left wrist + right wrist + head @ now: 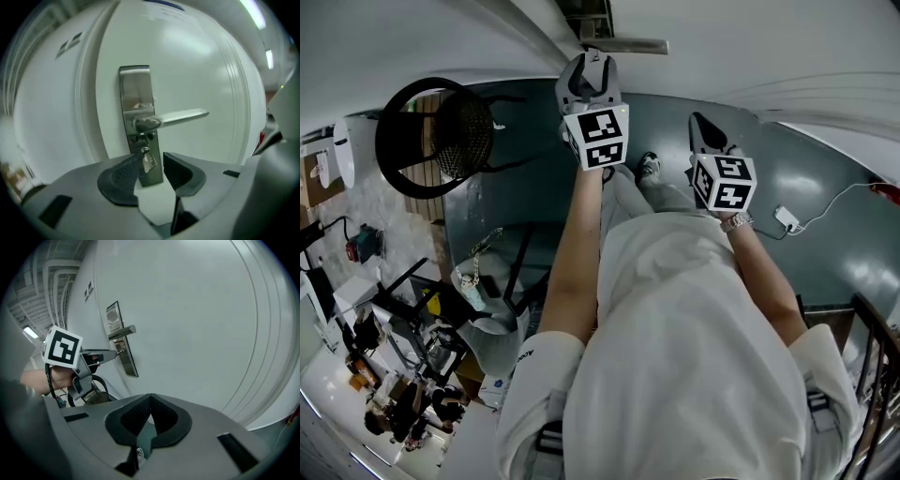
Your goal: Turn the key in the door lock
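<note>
**A:** Where is the key (149, 161)?

**B:** In the lock (142, 138), low on the steel plate (136, 84) and just under the handle (183, 116). Its bow sticks out from the door (201, 61), tilted a little.

**A:** And the left gripper (151, 157)?

**B:** Right at the key. Its jaws stand open, one pad on each side of the bow. The bow sits close to the left-hand pad (123, 172), but I cannot tell whether they touch. A clear gap separates it from the other pad.

**A:** So nothing is gripped?

**B:** Nothing. The pads do not press on the key.

**A:** What about the right gripper (149, 401)?

**B:** Its jaws are closed, pad against pad, with nothing between them. It points at bare white door, well to the side of the plate, and touches nothing. Its view shows the left gripper side-on, tips at the key, with its cube (62, 347) back by the person's hand.

**A:** How does the handle lie?

**B:** Level. In the left gripper view the lever runs to the right.

**A:** What does the head view show?

**B:** Both arms reach toward the door. The left gripper is farther out, just beside the handle. The right gripper hangs back next to it, nearer the person.
</note>
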`<state>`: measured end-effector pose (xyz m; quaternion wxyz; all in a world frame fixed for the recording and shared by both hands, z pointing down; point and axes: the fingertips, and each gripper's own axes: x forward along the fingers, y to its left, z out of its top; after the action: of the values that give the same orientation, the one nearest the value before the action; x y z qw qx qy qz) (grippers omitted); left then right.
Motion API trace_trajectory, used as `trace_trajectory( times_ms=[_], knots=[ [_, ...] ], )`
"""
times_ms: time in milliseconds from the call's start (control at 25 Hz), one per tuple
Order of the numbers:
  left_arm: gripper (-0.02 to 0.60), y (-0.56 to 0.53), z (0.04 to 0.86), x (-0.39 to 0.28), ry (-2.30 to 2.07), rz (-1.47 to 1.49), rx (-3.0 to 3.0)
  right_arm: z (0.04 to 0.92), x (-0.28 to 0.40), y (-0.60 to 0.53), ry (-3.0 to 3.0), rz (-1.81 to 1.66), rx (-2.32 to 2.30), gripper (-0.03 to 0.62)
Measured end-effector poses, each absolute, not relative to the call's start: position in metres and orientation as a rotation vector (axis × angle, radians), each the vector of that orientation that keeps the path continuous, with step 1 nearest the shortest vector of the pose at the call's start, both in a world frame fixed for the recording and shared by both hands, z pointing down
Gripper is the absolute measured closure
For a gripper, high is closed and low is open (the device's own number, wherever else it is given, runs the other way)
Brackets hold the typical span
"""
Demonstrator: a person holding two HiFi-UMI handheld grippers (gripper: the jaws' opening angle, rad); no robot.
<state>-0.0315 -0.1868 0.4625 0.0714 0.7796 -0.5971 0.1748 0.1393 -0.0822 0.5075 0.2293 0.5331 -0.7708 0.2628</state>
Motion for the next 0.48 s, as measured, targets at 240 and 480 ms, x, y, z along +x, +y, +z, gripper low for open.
trace_trajectory(
  times_ms=[240,480],
  knots=[
    [0.417,-0.204,0.476,-0.017,-1.913,0.974,2.483,0.512,0.145,-0.080,-2.102,0.727,1.481,0.594],
    [0.417,-0.218,0.475,-0.026,-2.064,1.143,2.414,0.515,0.147,-0.077,-2.091,0.736,1.488,0.594]
  ],
)
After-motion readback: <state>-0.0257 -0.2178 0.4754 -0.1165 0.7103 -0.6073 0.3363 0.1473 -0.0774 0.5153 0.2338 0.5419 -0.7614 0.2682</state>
